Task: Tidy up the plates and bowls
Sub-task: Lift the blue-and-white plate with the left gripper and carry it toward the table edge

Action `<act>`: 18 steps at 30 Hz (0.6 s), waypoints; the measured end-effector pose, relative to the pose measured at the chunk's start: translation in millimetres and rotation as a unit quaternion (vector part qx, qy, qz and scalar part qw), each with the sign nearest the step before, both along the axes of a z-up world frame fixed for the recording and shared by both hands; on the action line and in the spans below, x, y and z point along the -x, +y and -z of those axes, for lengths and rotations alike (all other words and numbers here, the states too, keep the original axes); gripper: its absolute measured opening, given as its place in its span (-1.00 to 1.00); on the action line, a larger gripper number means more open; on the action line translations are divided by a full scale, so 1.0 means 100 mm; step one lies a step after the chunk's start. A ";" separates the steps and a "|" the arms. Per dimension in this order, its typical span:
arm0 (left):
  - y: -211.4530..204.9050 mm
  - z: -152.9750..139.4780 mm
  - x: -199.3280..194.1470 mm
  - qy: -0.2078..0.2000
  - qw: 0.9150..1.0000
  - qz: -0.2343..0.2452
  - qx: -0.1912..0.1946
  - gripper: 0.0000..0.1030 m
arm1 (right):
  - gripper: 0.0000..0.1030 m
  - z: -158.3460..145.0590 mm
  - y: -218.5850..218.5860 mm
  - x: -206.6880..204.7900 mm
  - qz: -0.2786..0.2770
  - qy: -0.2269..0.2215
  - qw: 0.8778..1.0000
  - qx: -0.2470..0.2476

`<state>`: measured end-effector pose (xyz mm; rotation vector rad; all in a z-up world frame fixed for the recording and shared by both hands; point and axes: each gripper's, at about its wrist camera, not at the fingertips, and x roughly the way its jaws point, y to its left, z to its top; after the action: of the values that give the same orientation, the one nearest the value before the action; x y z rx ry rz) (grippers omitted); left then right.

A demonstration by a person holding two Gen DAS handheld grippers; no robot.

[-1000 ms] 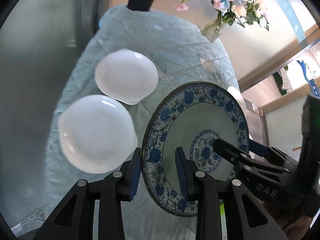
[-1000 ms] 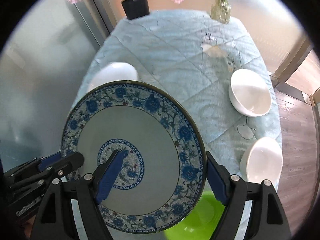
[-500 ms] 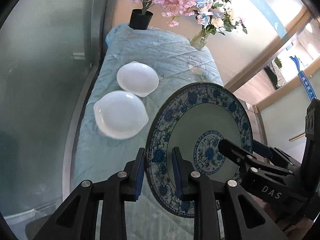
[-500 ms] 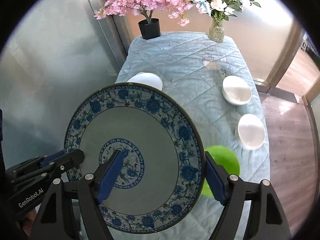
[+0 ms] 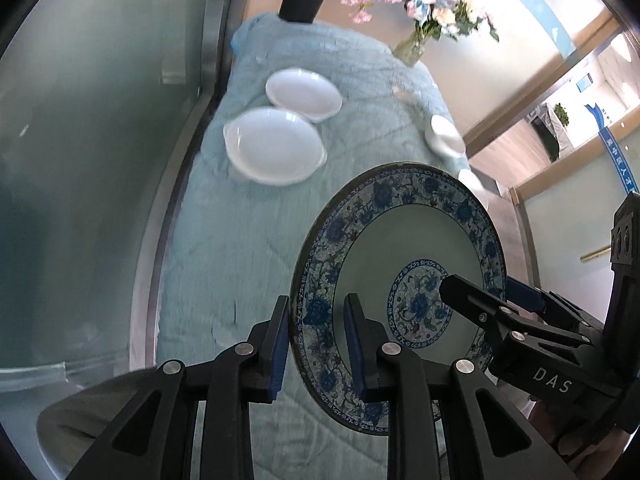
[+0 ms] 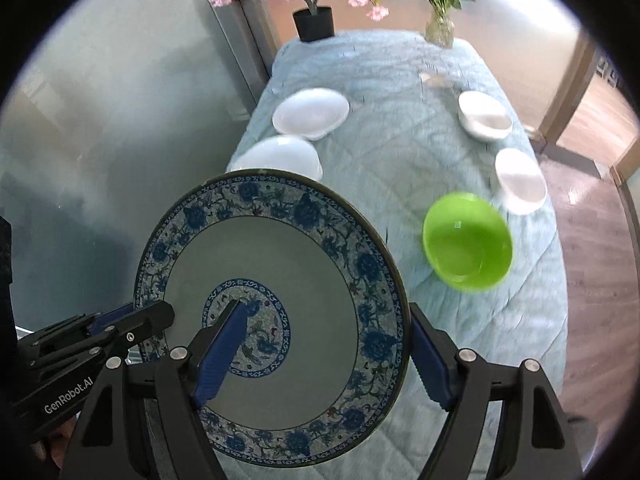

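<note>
While the blue-and-white plate (image 6: 280, 280) hung above the near end of the quilted pale-blue table (image 6: 400, 128), the left gripper (image 5: 316, 340) pinched its rim and the right gripper (image 6: 324, 352) spanned its other edge. Frosted glass wall (image 6: 120, 100) stood alongside; wood floor (image 6: 592, 260) opposite.

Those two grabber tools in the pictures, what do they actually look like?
Both are black, built from angular linkage arms joined with silver rivets. Each finger carries a flat blue ribbed pad. The left gripper has "GenRobot.AI" printed in white on its body, seen from the right wrist camera; the right gripper has "DAS" in white. No cables or sleeves show clearly.
</note>
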<state>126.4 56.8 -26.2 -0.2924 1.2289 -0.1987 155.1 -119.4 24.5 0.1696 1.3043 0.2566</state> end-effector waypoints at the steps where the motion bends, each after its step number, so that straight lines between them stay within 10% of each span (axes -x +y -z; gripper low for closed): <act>1: 0.00 0.07 0.04 0.006 1.000 0.003 0.000 -0.56 | 0.53 0.04 0.01 0.04 0.002 0.004 1.000 0.000; 18: -0.14 1.21 0.12 0.113 0.992 0.052 -0.016 -0.56 | 0.53 1.19 -0.05 0.43 0.052 0.114 0.992 -0.016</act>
<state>114.7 42.3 -147.0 -0.2266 1.4719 -0.2405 111.8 -124.8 -94.5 0.3014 1.5136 0.1722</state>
